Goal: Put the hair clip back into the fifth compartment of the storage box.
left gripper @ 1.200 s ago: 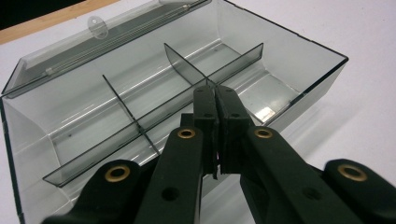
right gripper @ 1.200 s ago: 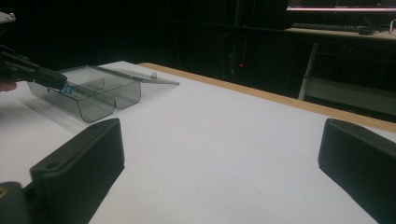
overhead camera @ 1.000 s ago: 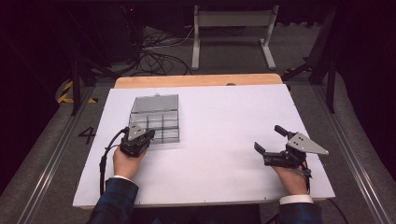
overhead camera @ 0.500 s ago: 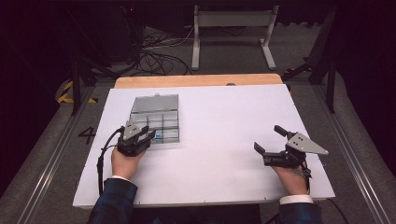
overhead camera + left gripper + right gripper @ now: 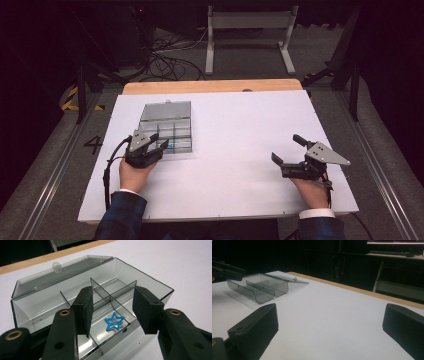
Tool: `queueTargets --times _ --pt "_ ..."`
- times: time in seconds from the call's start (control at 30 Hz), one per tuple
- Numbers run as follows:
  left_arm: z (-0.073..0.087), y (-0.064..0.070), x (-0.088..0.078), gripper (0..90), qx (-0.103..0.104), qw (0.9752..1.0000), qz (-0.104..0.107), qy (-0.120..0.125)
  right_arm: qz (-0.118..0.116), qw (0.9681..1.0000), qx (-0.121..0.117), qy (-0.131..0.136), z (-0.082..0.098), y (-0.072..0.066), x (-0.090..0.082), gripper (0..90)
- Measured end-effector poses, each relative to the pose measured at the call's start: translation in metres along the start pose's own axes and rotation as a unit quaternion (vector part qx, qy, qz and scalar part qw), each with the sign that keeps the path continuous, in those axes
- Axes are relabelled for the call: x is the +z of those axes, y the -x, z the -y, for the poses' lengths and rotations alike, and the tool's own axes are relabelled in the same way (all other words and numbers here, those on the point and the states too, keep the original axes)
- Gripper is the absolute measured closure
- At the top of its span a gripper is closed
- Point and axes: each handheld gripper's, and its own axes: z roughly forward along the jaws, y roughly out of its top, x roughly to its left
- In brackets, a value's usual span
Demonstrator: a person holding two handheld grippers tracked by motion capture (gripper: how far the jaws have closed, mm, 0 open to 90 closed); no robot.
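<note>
Ahead of your left gripper (image 5: 112,315), the clear box (image 5: 150,282) with its upright dividers (image 5: 100,290) and laid-back lid (image 5: 60,272) blocks the way; ahead of your right gripper (image 5: 329,332), bare table (image 5: 332,315) lies free.

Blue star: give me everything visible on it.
The blue star is a small open outline, five-pointed, plastic-looking. It lies flat on the floor of a near compartment of the clear box, next to a divider, lid open behind. The left gripper hovers over it, jaws just opened, pads on either side above it, not touching. In the high view it is a blue speck.
</note>
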Motion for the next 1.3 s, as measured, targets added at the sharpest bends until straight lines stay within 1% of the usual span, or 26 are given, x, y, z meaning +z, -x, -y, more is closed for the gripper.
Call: queueTargets --times 0.23,0.43,0.5,0.77,0.9,1.03,1.13,1.23,1.3 --pt "-0.002 0.001 -0.004 43.1 -0.002 0.9998 -0.002 0.02 -0.001 1.0 0.001 0.004 0.0 0.0 -0.001 1.0" --pt "-0.004 0.001 -0.009 38.7 -0.003 0.9994 -0.003 0.035 -0.001 1.0 0.001 0.003 0.0 0.0 0.0 0.9" --pt "-0.004 0.002 -0.01 36.6 -0.006 0.9992 0.002 0.041 -0.001 1.0 0.0 0.001 0.0 0.0 0.0 0.9" --pt "-0.005 0.007 -0.012 30.4 0.002 0.9991 0.011 0.041 -0.001 1.0 0.001 0.004 0.0 0.0 -0.001 0.8" --pt "-0.006 0.006 -0.015 27.7 -0.004 0.9985 0.017 0.053 -0.002 1.0 0.001 0.003 0.0 0.001 0.0 0.8" --pt "-0.008 0.006 -0.019 24.9 0.0 0.998 0.02 0.06 -0.003 1.0 0.002 0.002 0.0 0.001 0.001 0.7" --pt "-0.009 0.006 -0.024 22.6 -0.001 0.9975 0.023 0.067 -0.005 1.0 0.003 0.003 0.0 0.001 0.001 0.6" --pt "-0.01 0.004 -0.028 21.1 -0.004 0.9965 0.024 0.08 -0.006 1.0 0.006 0.002 0.0 0.001 0.002 0.4" --pt "-0.01 0.004 -0.031 20.3 -0.002 0.996 0.023 0.086 -0.007 0.9999 0.008 0.003 0.0 0.001 0.002 0.4"
